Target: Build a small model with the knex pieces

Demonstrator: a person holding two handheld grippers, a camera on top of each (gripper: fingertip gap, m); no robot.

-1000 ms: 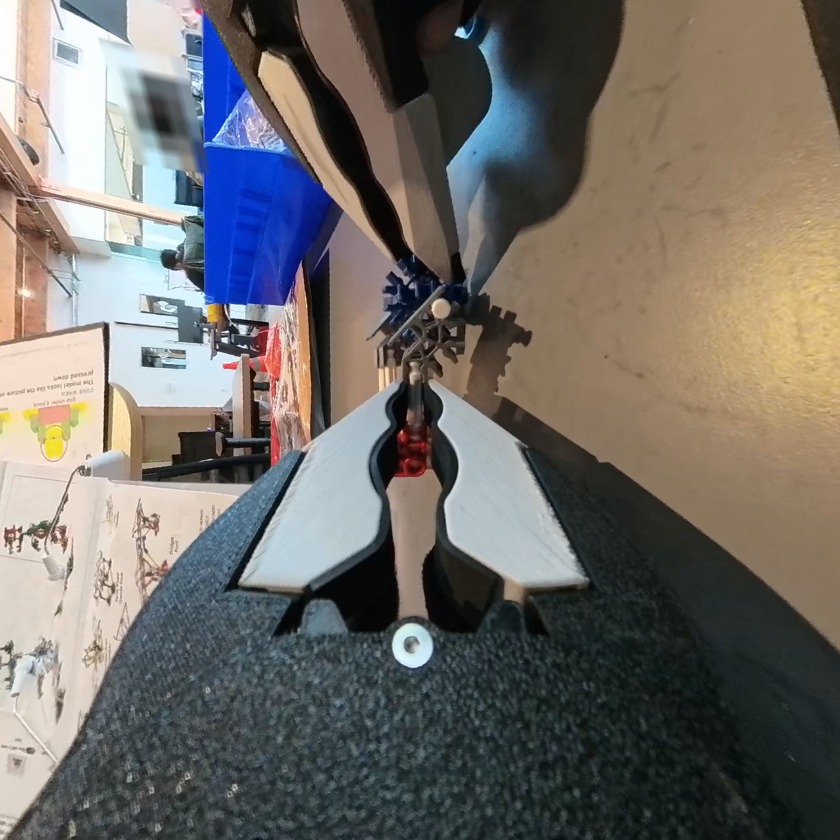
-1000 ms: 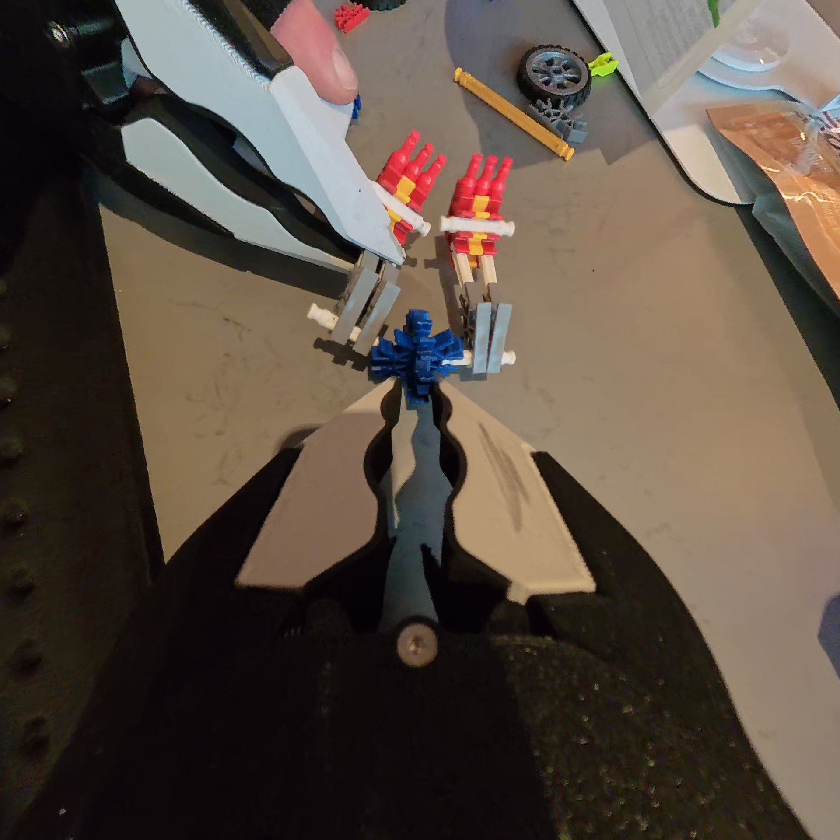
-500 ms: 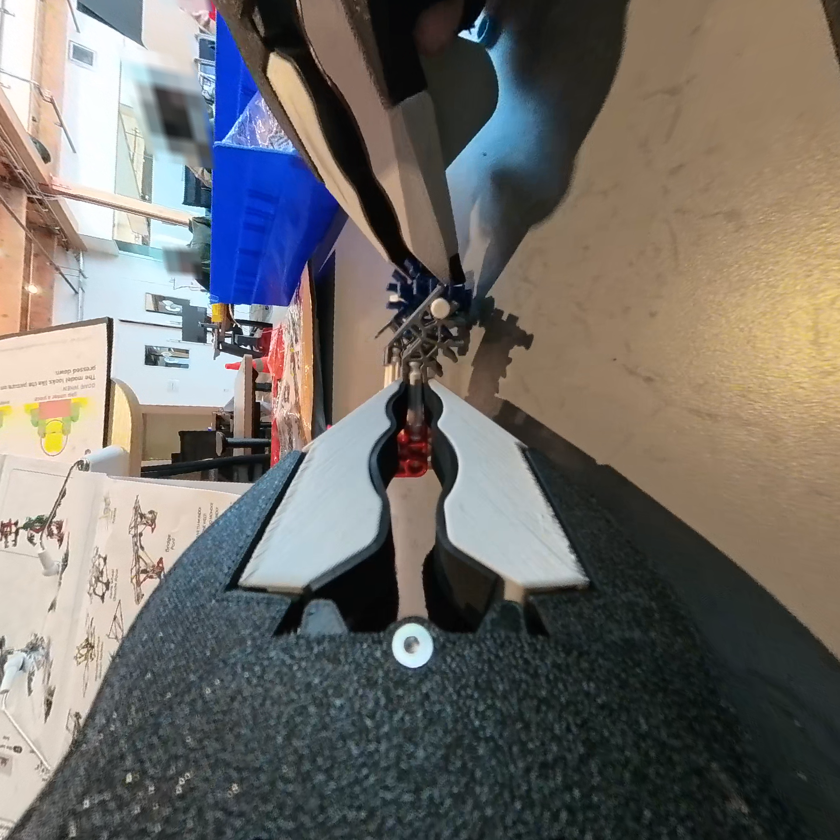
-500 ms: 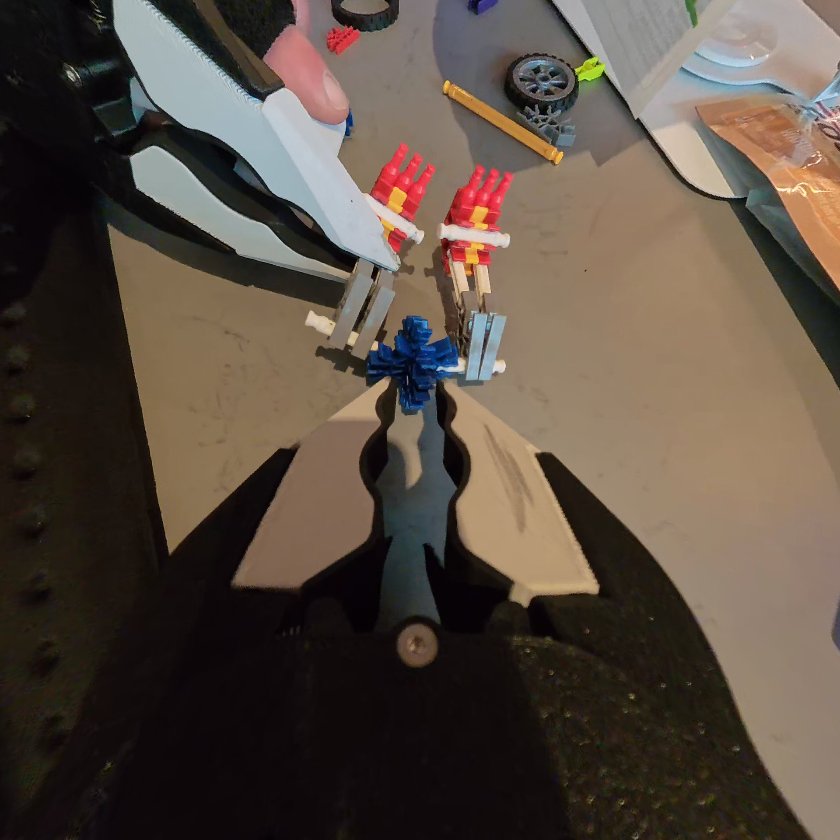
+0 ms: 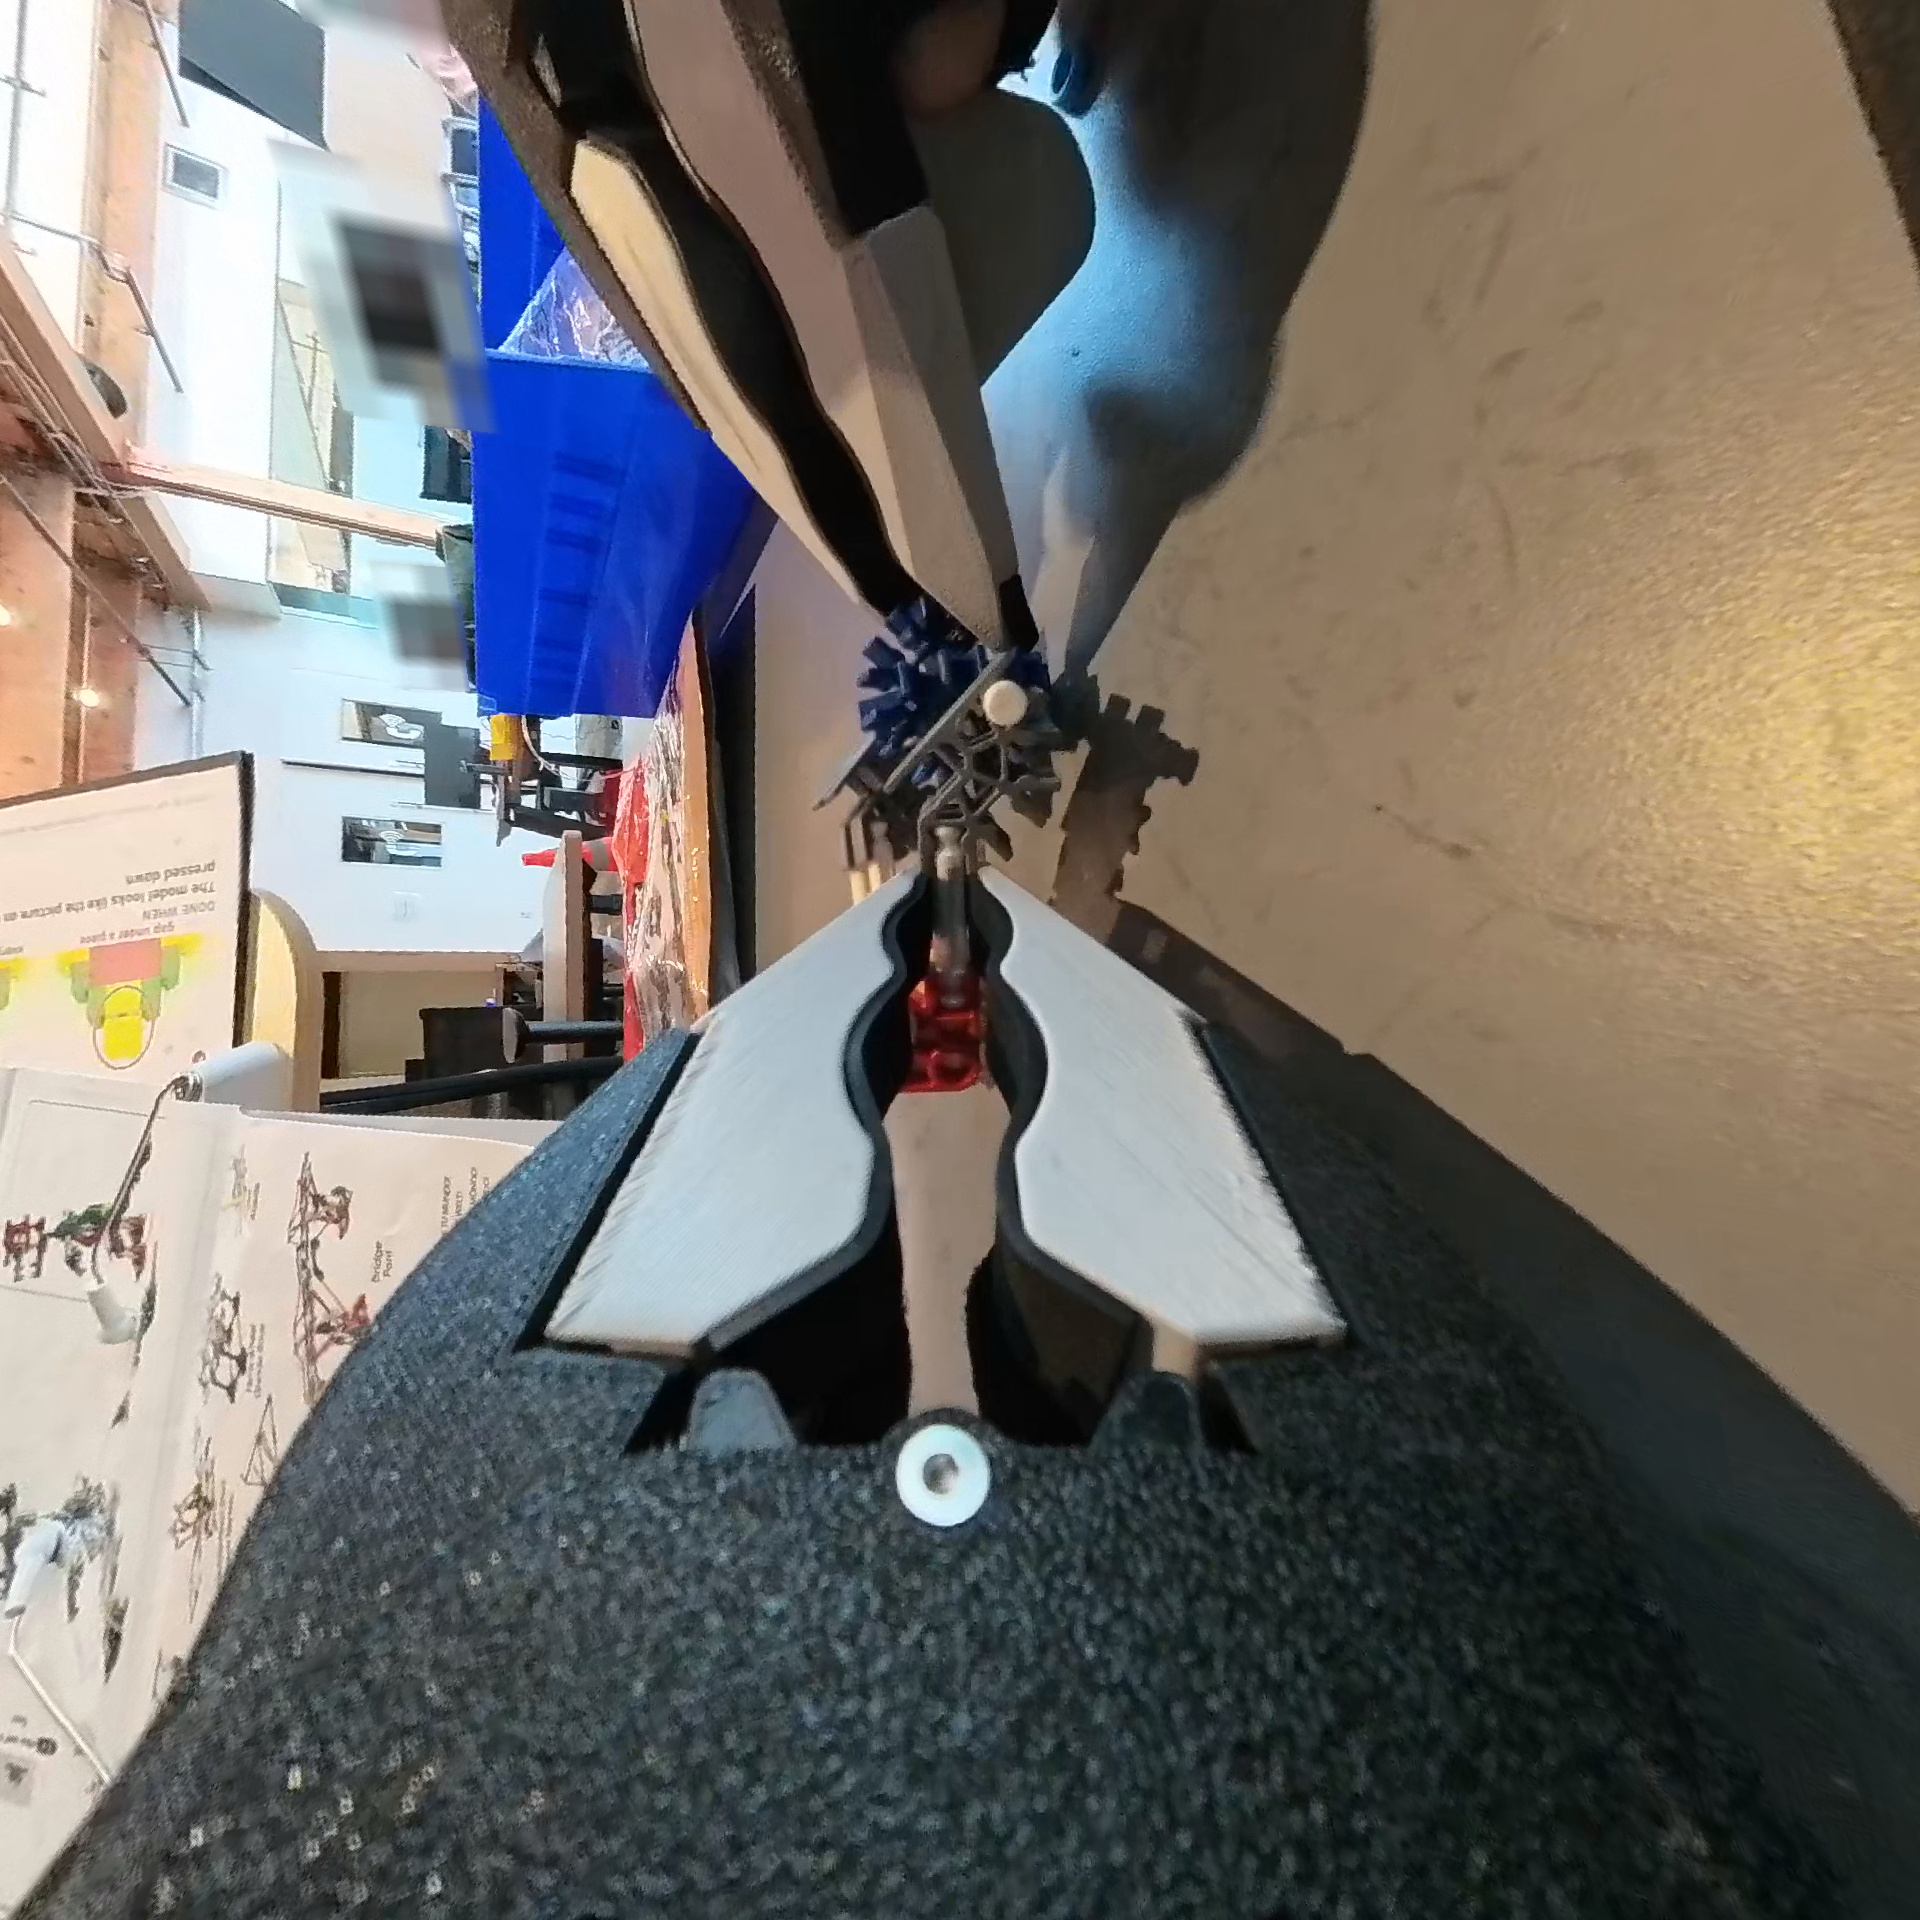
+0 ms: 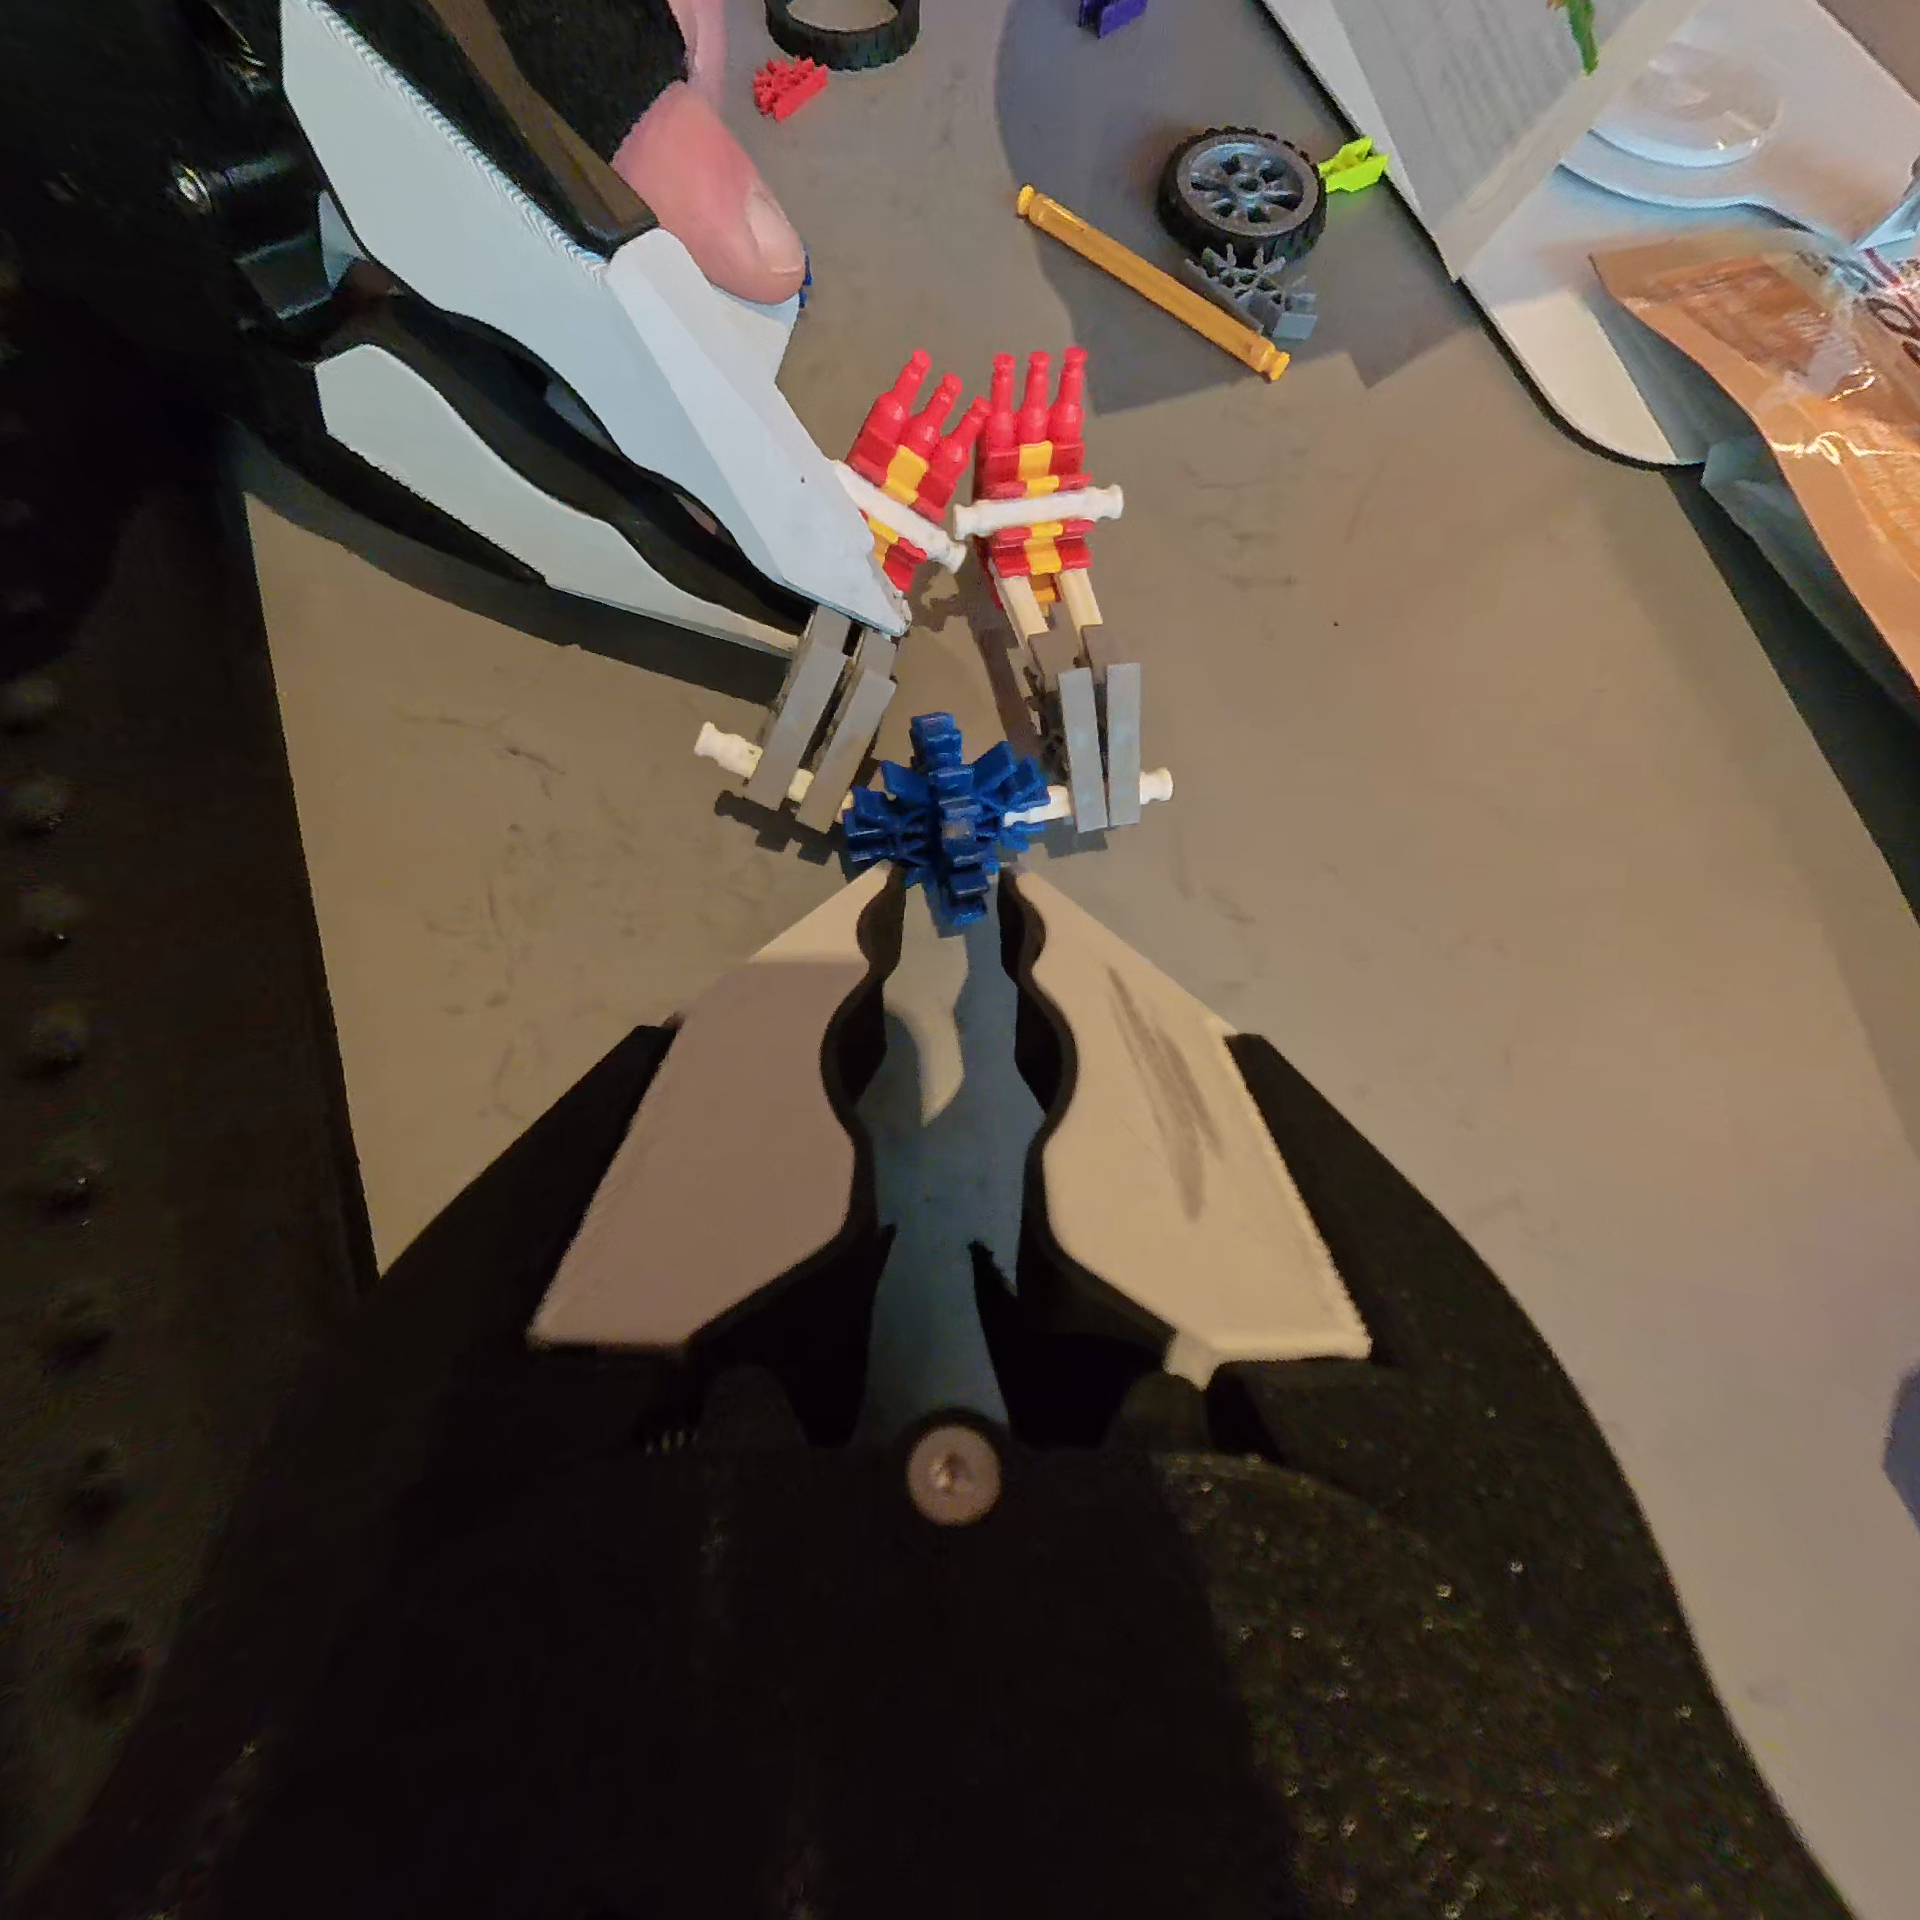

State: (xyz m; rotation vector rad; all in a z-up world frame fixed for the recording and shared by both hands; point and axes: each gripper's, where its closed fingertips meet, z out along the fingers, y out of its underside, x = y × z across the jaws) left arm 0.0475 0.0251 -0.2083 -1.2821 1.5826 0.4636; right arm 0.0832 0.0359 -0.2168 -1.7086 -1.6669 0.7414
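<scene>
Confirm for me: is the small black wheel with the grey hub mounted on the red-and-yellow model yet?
No, the wheel lies loose on the grey table, apart from the model, beside a yellow rod.

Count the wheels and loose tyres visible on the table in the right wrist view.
2. A spoked wheel with tyre lies beyond the yellow rod; a bare black tyre sits at the top edge, partly cropped. Others may lie out of frame.
</scene>
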